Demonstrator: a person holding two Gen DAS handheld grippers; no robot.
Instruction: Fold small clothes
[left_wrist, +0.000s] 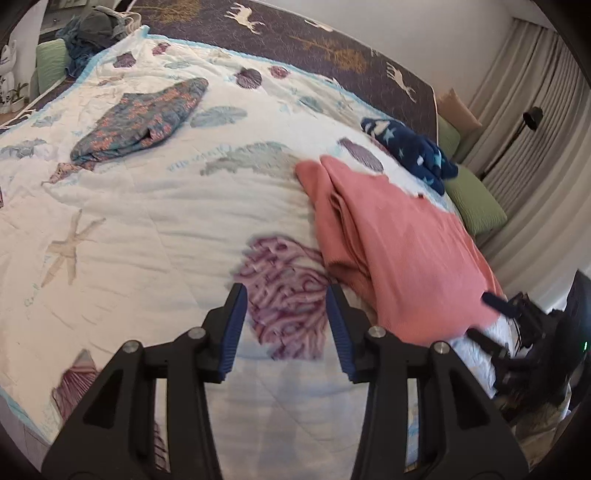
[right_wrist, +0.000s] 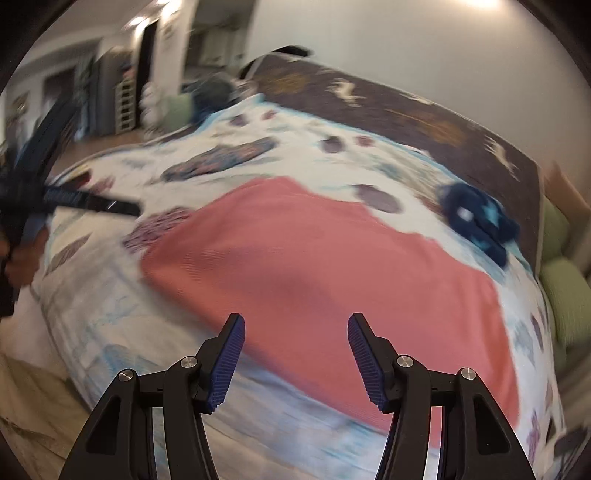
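Note:
A pink garment (left_wrist: 399, 251) lies folded over on the white sea-pattern quilt (left_wrist: 155, 229), right of my left gripper (left_wrist: 286, 295). That gripper is open above the quilt, over a purple coral print, nothing between its blue pads. In the blurred right wrist view the pink garment (right_wrist: 314, 266) spreads wide ahead of my right gripper (right_wrist: 295, 325), which is open and holds nothing. The other gripper shows at each view's edge: the right one (left_wrist: 495, 317) low by the garment's near corner, the left one (right_wrist: 74, 199) at far left.
A floral folded garment (left_wrist: 147, 118) lies at the back left of the quilt. A navy star-print garment (left_wrist: 410, 147) sits at the back right. A dark deer-pattern blanket (left_wrist: 332, 48) covers the far side. Green cushions (left_wrist: 476, 199) and curtains (left_wrist: 532, 122) stand right of the bed.

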